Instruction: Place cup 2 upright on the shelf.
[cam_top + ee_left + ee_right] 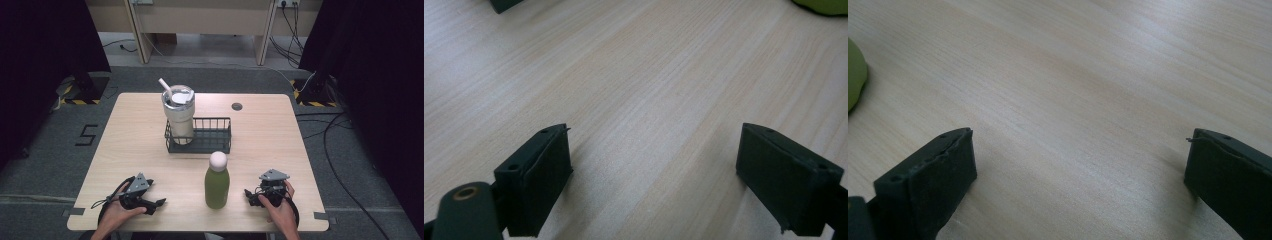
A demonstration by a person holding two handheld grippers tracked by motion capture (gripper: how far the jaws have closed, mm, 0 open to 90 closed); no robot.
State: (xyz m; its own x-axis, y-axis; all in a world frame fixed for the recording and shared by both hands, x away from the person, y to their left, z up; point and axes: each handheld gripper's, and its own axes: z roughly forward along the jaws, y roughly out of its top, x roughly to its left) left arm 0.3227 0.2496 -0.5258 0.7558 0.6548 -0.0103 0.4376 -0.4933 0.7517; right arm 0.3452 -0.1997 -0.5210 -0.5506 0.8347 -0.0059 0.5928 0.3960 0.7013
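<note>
Light wood-grain tabletop is seen w/ a green plastic bottle with a round white cap standing upright near the front edge, approx. midway between the two grippers and touched by neither. Left gripper and right gripper are each rested on the wood, jaws spread wide w/ nothing between them. Behind the bottle, a dark wire basket is set, w/ a cream lidded tumbler with a straw stood in its left end.

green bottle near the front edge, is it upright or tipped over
Upright. The green bottle stands on its base on the table, white cap on top, between the left gripper and right gripper, touched by neither.
</note>
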